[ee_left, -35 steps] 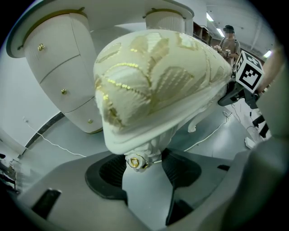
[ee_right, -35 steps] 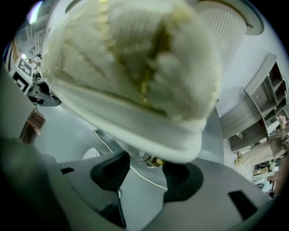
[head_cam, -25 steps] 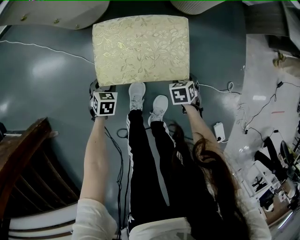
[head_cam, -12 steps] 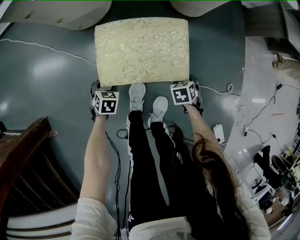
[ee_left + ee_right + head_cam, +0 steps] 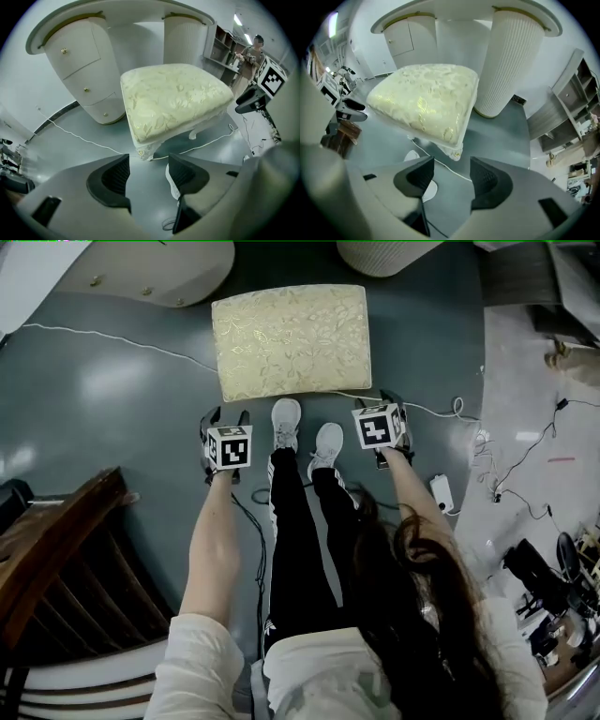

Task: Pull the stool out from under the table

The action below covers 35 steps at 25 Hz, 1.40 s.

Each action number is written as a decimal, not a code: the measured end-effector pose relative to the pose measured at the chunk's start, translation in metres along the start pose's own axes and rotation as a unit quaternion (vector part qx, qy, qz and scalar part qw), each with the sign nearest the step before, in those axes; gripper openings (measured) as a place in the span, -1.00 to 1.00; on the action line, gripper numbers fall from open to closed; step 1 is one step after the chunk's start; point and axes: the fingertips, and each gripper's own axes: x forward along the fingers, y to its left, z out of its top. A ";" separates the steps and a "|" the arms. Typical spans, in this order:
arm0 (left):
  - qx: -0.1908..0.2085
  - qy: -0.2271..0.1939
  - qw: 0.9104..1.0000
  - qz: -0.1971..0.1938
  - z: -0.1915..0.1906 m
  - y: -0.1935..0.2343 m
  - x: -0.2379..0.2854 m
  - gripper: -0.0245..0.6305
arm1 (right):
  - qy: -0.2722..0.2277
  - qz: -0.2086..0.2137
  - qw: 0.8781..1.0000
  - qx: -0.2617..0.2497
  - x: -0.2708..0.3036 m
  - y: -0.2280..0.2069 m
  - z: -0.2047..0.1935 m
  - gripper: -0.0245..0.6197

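Stool stands on the grey floor, clear of the white bench, just ahead of my shoes. Pull-out looks done, or nearly.

Left gripper: jaws apart, only bare floor between them, short of the stool's near-left corner. Right gripper: jaws opening, nothing between them, just off the near-right corner. Neither touches the stool.

Handling guess:
- The padded brocade top is soft and glossy (maybe plastic-covered, can't be sure), so pads would likely sink or slip there.
- The frame under it looks stiff, with short carved white legs.
- Probably medium weight. It should slide easily on this smooth floor rather than need lifting.

Best hold is the rigid rim below the cushion at both front corners, one gripper each, pulling evenly so it doesn't twist. A white cable runs under the front legs and could snag.
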 end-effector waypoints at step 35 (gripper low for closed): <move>-0.038 -0.589 0.807 -0.002 0.329 -0.047 -0.642 -0.70 | -0.584 -0.021 0.811 0.032 -0.652 -0.018 0.239 -0.54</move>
